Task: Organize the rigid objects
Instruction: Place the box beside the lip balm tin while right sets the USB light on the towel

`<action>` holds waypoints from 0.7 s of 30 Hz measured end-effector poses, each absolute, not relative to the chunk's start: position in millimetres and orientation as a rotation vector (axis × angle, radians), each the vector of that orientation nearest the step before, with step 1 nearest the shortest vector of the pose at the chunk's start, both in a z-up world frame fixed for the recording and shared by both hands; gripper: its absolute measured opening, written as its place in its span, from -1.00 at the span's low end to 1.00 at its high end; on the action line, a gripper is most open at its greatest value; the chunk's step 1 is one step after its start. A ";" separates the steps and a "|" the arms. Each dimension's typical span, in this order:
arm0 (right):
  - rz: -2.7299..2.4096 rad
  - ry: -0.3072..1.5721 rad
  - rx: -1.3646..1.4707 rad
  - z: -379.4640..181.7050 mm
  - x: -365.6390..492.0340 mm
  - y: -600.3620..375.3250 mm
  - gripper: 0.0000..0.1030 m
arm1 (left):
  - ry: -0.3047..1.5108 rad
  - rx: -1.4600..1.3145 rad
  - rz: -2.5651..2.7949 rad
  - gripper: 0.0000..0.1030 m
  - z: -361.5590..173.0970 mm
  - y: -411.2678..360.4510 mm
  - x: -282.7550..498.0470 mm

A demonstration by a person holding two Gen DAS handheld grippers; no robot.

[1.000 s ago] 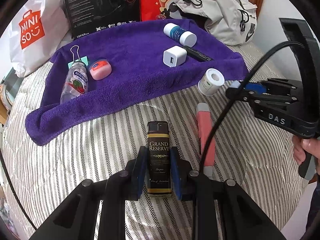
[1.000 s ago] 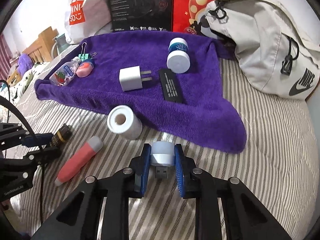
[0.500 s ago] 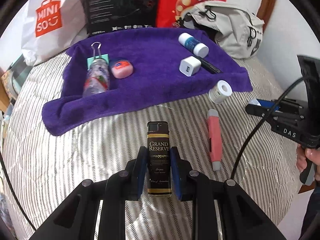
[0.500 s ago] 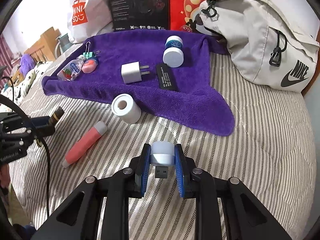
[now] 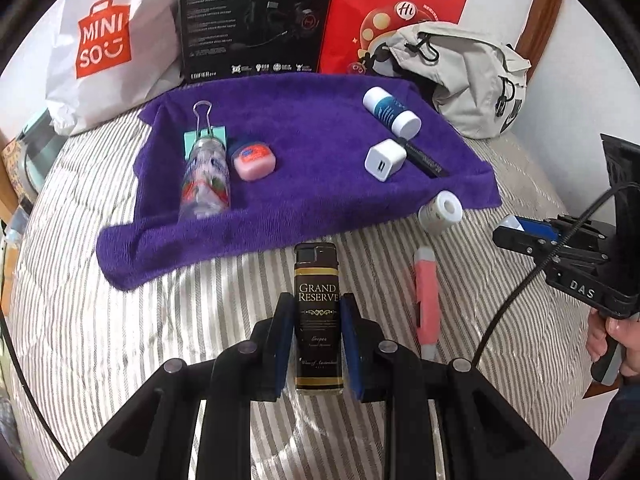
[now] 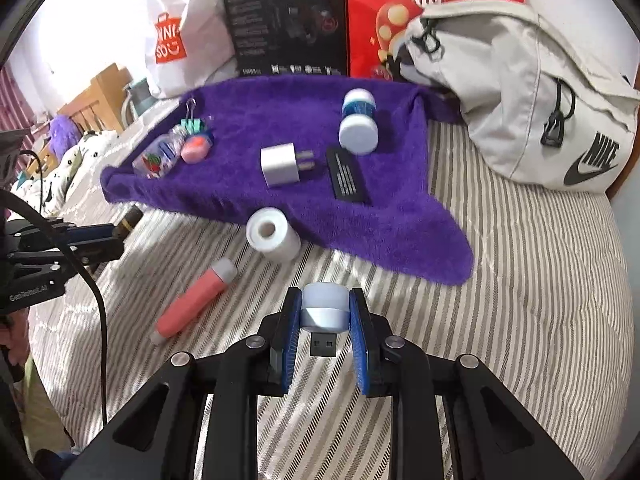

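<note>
My left gripper (image 5: 317, 304) is shut on a black "Grand Reserve" lighter (image 5: 318, 312), held above the striped bedding short of the purple towel (image 5: 312, 184). My right gripper (image 6: 325, 304) is shut on a small white USB light (image 6: 323, 312) with its plug pointing down. On the towel lie a clear bottle (image 5: 206, 180), a binder clip (image 5: 204, 128), a pink tin (image 5: 254, 157), a white charger (image 5: 385, 159), a blue-and-white tube (image 5: 392, 111) and a black flat stick (image 6: 346, 176). A white roll (image 6: 273, 238) and a pink tube (image 6: 194, 300) lie on the bedding.
A white Miniso bag (image 5: 104, 40), a black box (image 5: 256, 16) and a red bag (image 5: 392, 12) stand behind the towel. A grey Nike bag (image 6: 520, 96) lies at the right. A hand (image 5: 618, 340) holds the right gripper's handle. Striped bedding (image 6: 540, 300) spreads to the right.
Both grippers have pulled back and risen from the towel, each still holding its object. The scene looks smaller and farther in both views.
</note>
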State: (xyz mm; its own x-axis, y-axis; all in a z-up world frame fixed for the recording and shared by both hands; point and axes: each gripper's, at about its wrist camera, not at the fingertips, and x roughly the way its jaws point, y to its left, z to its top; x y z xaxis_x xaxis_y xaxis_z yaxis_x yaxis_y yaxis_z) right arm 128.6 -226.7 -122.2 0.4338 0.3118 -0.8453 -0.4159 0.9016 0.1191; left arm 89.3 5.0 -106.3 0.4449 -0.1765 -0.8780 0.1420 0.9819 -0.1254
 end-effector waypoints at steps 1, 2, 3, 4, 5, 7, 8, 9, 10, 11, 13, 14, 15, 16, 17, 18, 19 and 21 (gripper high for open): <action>0.464 1.022 -0.107 -119.7 130.1 -225.7 -0.54 | 1.087 -0.038 -0.204 -0.56 -104.0 4.5 92.9; 0.473 1.019 -0.102 -117.4 132.9 -224.7 -0.54 | 1.084 -0.040 -0.207 -0.56 -102.2 4.3 96.0; 0.478 1.020 -0.101 -115.9 135.4 -223.5 -0.54 | 1.079 -0.040 -0.204 -0.56 -100.1 4.7 99.2; 0.481 1.017 -0.106 -113.7 139.1 -221.9 -0.54 | 1.076 -0.039 -0.204 -0.56 -97.7 4.7 103.9; 0.483 1.014 -0.109 -112.0 142.0 -220.3 -0.54 | 1.072 -0.037 -0.204 -0.56 -95.8 4.7 107.6; 0.490 1.009 -0.106 -107.7 150.5 -217.8 -0.54 | 1.066 -0.033 -0.200 -0.56 -92.6 4.6 117.0; 0.492 1.006 -0.106 -106.0 153.6 -217.1 -0.54 | 1.062 -0.032 -0.199 -0.56 -91.1 4.8 121.6; 0.496 1.002 -0.106 -103.7 158.2 -215.9 -0.54 | 1.061 -0.032 -0.200 -0.56 -90.1 5.1 127.4; 0.499 0.998 -0.104 -102.2 162.9 -214.6 -0.54 | 1.061 -0.031 -0.201 -0.56 -90.1 5.1 131.7; 0.503 0.997 -0.103 -100.7 167.5 -213.5 -0.54 | 1.060 -0.031 -0.203 -0.56 -89.8 5.3 137.8; 0.508 0.987 -0.104 -96.8 176.1 -210.3 -0.54 | 1.063 -0.033 -0.203 -0.56 -91.5 5.9 149.9; 0.513 0.986 -0.102 -95.2 179.9 -209.1 -0.54 | 1.066 -0.033 -0.204 -0.56 -92.9 5.7 155.1; 0.515 0.983 -0.103 -93.6 183.5 -207.8 -0.54 | 1.072 -0.033 -0.206 -0.56 -95.5 5.0 162.4; 0.518 0.975 -0.103 -91.4 187.0 -206.8 -0.54 | 1.077 -0.034 -0.207 -0.56 -98.2 4.6 168.2; 0.522 0.976 -0.101 -90.5 189.5 -205.8 -0.54 | 1.082 -0.036 -0.208 -0.56 -100.7 3.8 173.7; 0.525 0.979 -0.103 -90.6 192.8 -204.9 -0.54 | 1.087 -0.036 -0.211 -0.56 -103.6 2.9 178.7; 0.523 0.979 -0.105 -90.5 194.9 -204.3 -0.54 | 1.094 -0.034 -0.214 -0.56 -107.5 1.3 185.5; 0.525 0.988 -0.111 -92.9 201.6 -203.3 -0.54 | 1.108 -0.032 -0.215 -0.56 -115.1 -1.0 196.7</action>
State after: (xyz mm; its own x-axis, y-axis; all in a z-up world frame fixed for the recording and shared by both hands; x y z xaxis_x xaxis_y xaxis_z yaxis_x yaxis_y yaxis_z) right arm 201.6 -203.3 -92.9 0.4369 0.3721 -0.8189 -0.4706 0.8704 0.1443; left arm 196.7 -1.0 -115.1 0.4282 -0.1883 -0.8839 0.1562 0.9788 -0.1328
